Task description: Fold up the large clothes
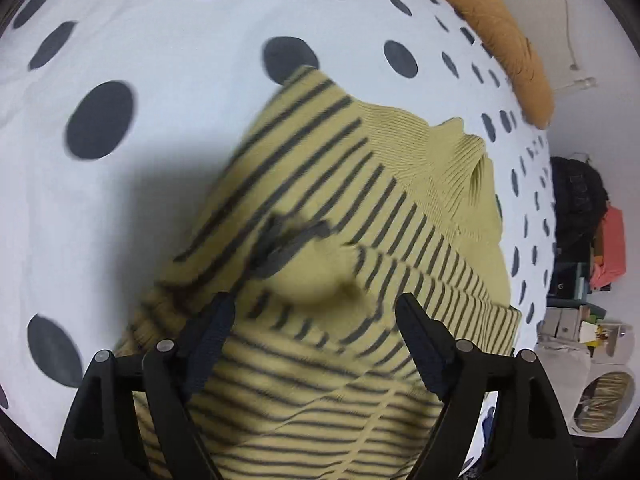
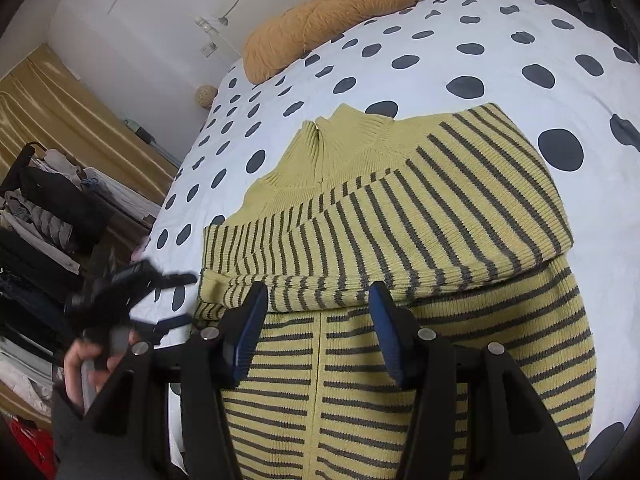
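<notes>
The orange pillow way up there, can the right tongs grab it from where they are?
Probably not yet. The right tongs hang open over the striped sweater, and the orange pillow lies far across the dotted bed. Nothing blocks the way.

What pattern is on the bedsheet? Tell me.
White bedsheet with dark grey polka dots; clearest in the right wrist view.

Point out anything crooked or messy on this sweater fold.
The striped sweater has one sleeve folded across its chest at a slant, not square. In the left wrist view a bump of fabric puckers up where that fold bunches.
</notes>
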`<state>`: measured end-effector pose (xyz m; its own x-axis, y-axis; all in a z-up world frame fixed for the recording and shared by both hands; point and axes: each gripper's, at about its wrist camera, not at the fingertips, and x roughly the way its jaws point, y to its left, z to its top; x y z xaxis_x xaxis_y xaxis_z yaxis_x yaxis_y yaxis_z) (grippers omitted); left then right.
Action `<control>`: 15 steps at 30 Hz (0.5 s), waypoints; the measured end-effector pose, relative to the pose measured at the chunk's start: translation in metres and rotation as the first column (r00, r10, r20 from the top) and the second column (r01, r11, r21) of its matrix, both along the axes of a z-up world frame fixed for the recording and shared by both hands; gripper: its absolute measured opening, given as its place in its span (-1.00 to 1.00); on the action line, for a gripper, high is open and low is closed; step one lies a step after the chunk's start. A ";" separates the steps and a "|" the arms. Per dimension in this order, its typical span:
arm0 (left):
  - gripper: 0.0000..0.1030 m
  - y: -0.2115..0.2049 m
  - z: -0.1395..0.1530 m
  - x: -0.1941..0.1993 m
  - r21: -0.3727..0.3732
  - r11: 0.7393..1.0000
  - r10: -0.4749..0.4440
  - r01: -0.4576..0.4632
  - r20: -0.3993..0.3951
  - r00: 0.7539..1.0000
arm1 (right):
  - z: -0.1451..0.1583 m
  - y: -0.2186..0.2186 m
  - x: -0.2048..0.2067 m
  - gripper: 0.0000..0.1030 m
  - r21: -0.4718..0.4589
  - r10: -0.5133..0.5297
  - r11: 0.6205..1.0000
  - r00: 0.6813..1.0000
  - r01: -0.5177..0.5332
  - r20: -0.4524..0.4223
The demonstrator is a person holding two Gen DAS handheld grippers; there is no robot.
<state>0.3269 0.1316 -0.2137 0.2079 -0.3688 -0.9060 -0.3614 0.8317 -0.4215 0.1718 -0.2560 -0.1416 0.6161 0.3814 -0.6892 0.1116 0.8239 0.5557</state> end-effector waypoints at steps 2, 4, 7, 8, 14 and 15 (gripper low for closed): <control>0.61 -0.024 -0.010 0.019 0.090 0.995 -0.031 0.037 -0.061 0.998 | 0.001 -0.001 0.000 0.04 0.009 -0.009 1.000 1.000 0.009 -0.002; 0.61 -0.037 -0.023 0.031 0.166 0.984 -0.046 0.066 -0.122 0.991 | 0.002 -0.003 -0.001 0.04 0.018 -0.014 1.000 1.000 0.014 -0.003; 0.20 -0.035 -0.034 0.028 0.177 0.984 0.013 0.014 -0.149 0.989 | 0.001 -0.006 -0.003 0.04 0.015 -0.023 1.000 1.000 0.023 -0.010; -0.08 -0.027 -0.029 0.019 0.142 0.990 0.044 -0.026 -0.127 0.991 | 0.001 -0.007 -0.004 0.04 0.020 -0.023 1.000 1.000 0.023 -0.010; -0.59 0.004 -0.023 -0.022 -0.038 0.996 0.079 -0.084 -0.106 0.991 | -0.003 -0.013 -0.005 0.05 0.027 -0.037 0.999 0.999 0.038 -0.010; -0.63 0.007 -0.025 -0.026 -0.041 0.996 0.068 -0.073 -0.105 0.992 | -0.004 -0.013 -0.005 0.05 0.037 -0.044 0.998 0.999 0.045 -0.014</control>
<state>0.3014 0.1383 -0.2391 0.1413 -0.3972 -0.9068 -0.4620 0.7836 -0.4153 0.1669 -0.2693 -0.1459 0.6239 0.3794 -0.6832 0.1552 0.7966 0.5842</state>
